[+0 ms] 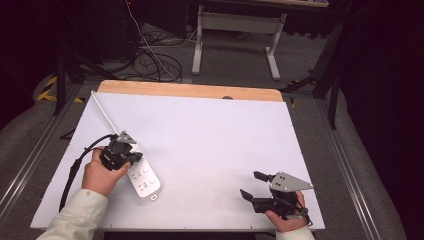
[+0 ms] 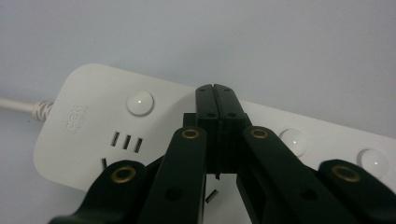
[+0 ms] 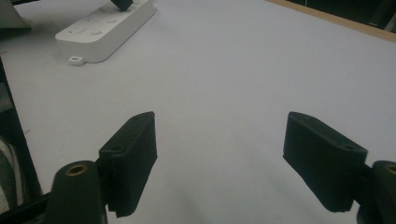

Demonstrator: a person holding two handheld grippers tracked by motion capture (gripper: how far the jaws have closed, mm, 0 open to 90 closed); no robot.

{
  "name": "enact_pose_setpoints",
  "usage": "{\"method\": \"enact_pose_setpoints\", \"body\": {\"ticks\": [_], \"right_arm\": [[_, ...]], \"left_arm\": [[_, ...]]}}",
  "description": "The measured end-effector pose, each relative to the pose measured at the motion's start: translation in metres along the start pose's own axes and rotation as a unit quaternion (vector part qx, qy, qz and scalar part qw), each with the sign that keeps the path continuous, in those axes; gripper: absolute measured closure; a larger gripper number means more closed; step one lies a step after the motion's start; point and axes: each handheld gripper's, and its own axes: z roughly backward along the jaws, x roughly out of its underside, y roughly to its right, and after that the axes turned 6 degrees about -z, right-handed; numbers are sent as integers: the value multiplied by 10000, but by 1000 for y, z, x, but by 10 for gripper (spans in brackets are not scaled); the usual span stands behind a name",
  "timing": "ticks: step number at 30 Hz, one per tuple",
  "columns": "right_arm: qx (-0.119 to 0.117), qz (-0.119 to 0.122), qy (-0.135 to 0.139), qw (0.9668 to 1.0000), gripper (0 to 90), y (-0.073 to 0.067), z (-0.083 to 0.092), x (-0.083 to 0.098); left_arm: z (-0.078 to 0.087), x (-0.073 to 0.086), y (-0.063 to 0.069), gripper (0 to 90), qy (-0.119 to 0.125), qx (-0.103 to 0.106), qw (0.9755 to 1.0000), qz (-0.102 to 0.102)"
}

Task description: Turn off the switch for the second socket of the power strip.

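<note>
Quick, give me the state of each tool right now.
Left tool: shut, holding nothing, tips over the white power strip.
Right tool: open, holding nothing, above the table.

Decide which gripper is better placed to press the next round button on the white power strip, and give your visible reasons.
Left. The left gripper, jaws shut, is directly over the power strip, its tips close beside a round button. The right gripper lies open near the table's front right edge, far from the strip.
</note>
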Motion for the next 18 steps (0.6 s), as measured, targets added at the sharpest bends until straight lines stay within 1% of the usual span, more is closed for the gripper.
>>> {"method": "enact_pose_setpoints", "body": {"ticks": [3, 7, 8, 10, 11, 15, 18], "right_arm": [[1, 5, -4, 10000, 262, 0, 0, 0], [-5, -6, 2, 10000, 262, 0, 0, 0], [-4, -7, 2, 10000, 262, 0, 0, 0], [-6, -8, 2, 10000, 261, 0, 0, 0], [-5, -9, -1, 10000, 262, 0, 0, 0], [-3, -8, 1, 10000, 261, 0, 0, 0], [-2, -21, -6, 10000, 261, 0, 0, 0]], "left_arm": [[0, 0, 2, 900, 9, -18, 10000, 2], [0, 0, 3, 900, 12, -97, 9999, -36], [0, 1, 2, 900, 20, -59, 10000, -16], [0, 1, 2, 900, 30, -67, 10000, -37], [0, 1, 2, 900, 15, -116, 9999, -60], [0, 0, 4, 900, 12, -91, 10000, -33], [-1, 0, 6, 900, 9, -151, 9998, -92]]}}
